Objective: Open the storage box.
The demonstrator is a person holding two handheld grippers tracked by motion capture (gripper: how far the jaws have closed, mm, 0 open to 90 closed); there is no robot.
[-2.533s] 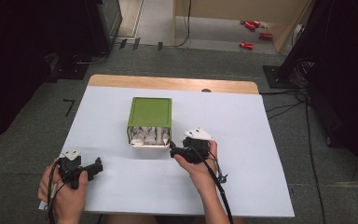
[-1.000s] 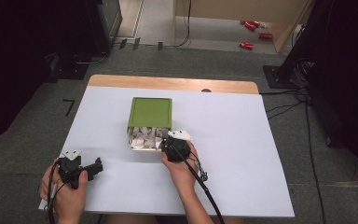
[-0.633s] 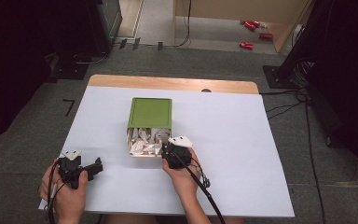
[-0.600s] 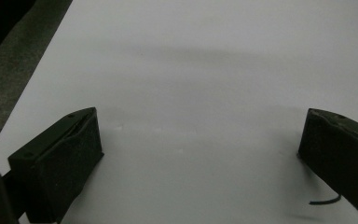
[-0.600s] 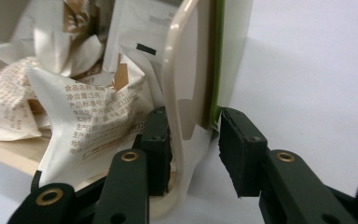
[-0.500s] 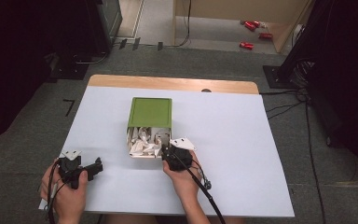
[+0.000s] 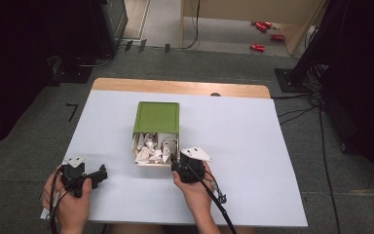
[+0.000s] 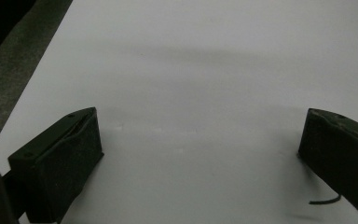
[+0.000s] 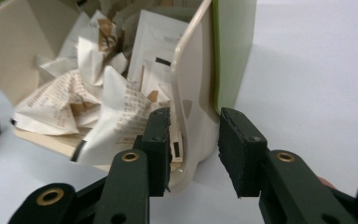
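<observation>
The cream drawer (image 7: 152, 160) now stands further out of the green box (image 7: 156, 117) than a second ago, more of its crumpled paper scraps (image 7: 152, 148) laid bare. The right gripper (image 9: 193, 140) sits at the drawer's near right corner, fingers (image 9: 160, 135) straddling the curved wall; one pad looks pressed on it, though a sliver of gap shows on the other side. So the pull appears to be working, with the drawer roughly halfway out. The left gripper (image 7: 90, 179) rests near the counter's (image 7: 243, 136) front-left edge, fingers wide apart and holding nothing.
</observation>
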